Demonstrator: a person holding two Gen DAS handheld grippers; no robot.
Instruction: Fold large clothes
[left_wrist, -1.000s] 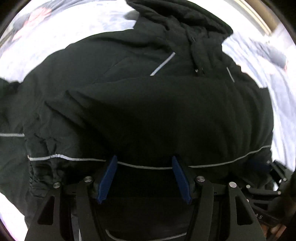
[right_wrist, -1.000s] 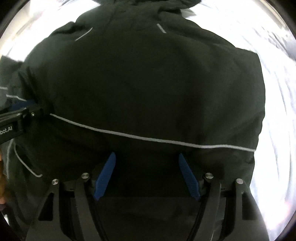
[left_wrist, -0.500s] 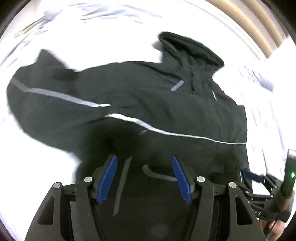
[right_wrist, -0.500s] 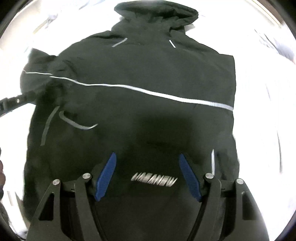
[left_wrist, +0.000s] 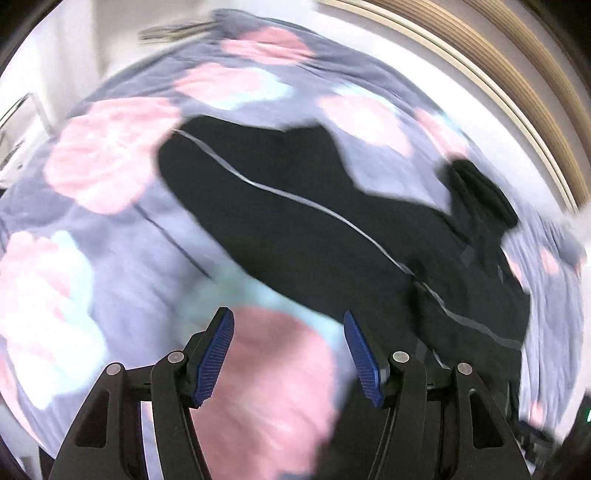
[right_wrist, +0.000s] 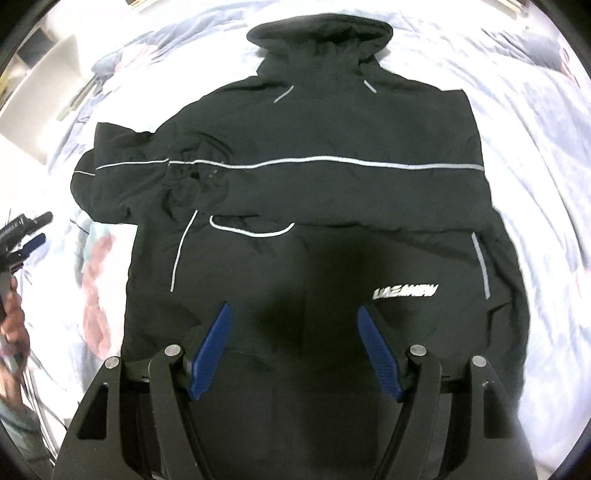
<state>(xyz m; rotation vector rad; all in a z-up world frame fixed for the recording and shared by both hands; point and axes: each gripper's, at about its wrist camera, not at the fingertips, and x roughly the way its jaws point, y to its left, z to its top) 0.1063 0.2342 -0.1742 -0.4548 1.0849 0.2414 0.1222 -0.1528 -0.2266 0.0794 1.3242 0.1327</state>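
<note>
The black hooded jacket with thin grey reflective piping (right_wrist: 317, 206) lay spread flat on the bed, hood toward the top of the frame in the right wrist view, one sleeve folded across the chest. Right gripper (right_wrist: 295, 347) hovered above the jacket's lower hem, jaws wide, nothing between the blue pads (right_wrist: 212, 350); a white printed logo (right_wrist: 404, 291) sat just right of the jaws.

In the left wrist view the jacket (left_wrist: 332, 236) occupied centre and right of the frame, blurred by motion. Left gripper (left_wrist: 288, 354) was off the jacket's edge, jaws wide and empty, over the grey-blue bedsheet with large pink and pale-teal flowers (left_wrist: 103, 158).

The sheet (right_wrist: 535, 122) was creased around the jacket. A wooden ribbed panel (left_wrist: 517, 74) crossed the upper right of the left view. The left gripper (right_wrist: 26, 236) also showed at the left edge of the right view, beside the jacket.
</note>
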